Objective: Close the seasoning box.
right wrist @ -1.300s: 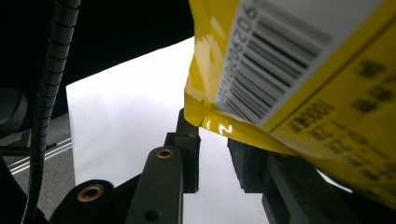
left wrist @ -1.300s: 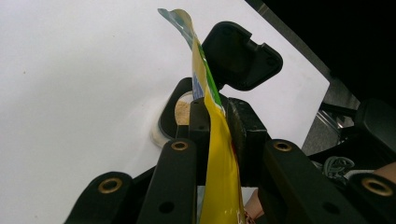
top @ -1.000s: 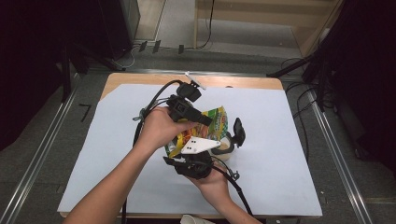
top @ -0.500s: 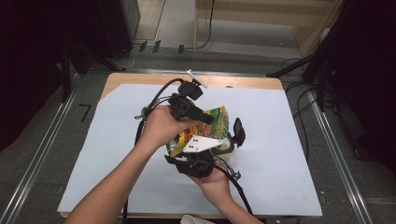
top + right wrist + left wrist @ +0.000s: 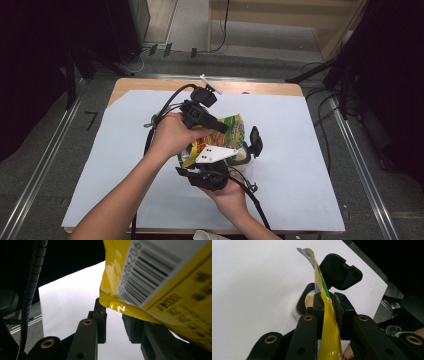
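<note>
While one yellow bag (image 5: 231, 131) hangs just above one open container (image 5: 243, 156) on the surface (image 5: 310, 165), the left gripper (image 5: 327, 305) pinches its edge; the right gripper (image 5: 113, 322) jaws stand narrow beneath it, grip unclear.

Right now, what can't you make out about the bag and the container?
- Container contents: high view, bag and grippers cover it; left gripper view shows a sliver.
- Bag print: right gripper view, blurred, cut off by the edge.
- Right gripper grip: bag corner hides the pads.
</note>
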Tool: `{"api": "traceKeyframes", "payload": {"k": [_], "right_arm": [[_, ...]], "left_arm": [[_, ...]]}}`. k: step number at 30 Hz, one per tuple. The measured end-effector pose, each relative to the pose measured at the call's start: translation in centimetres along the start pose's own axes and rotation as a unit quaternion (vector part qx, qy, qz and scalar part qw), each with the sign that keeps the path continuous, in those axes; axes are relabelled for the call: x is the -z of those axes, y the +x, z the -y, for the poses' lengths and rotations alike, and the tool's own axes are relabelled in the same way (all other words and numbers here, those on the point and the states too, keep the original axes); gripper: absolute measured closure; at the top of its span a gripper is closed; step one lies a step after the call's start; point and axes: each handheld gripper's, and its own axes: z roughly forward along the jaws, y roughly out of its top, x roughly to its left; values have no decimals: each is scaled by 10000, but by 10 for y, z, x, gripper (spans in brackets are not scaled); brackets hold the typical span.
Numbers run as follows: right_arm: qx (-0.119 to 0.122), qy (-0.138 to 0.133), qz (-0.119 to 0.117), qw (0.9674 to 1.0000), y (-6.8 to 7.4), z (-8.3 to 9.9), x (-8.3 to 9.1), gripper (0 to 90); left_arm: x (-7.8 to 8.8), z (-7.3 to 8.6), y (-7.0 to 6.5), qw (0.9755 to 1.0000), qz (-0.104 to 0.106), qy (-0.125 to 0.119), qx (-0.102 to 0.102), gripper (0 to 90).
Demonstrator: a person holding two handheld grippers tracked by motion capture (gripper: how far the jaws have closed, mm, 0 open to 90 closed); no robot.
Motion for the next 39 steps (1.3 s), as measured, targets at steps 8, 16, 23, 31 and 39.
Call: {"api": "traceKeyframes", "payload": {"k": [8, 16, 23, 31, 39], "right_arm": [[0, 1, -13, 10000, 1, -1, 0, 756], [-15, -7, -41, 10000, 0, -3, 1, 756], [-39, 3, -34, 10000, -1, -2, 1, 765], [-15, 8, -22, 10000, -1, -2, 1, 765], [16, -15, 10, 10000, -1, -2, 2, 766]], "left_arm": [[1, 0, 2, 10000, -19, 16, 25, 803], [0, -3, 0, 10000, -28, 50, 3, 802], [-1, -2, 0, 10000, -35, 56, 16, 802], [-1, -2, 1, 10000, -26, 45, 22, 801], [0, -3, 0, 10000, -7, 16, 18, 800]]}}
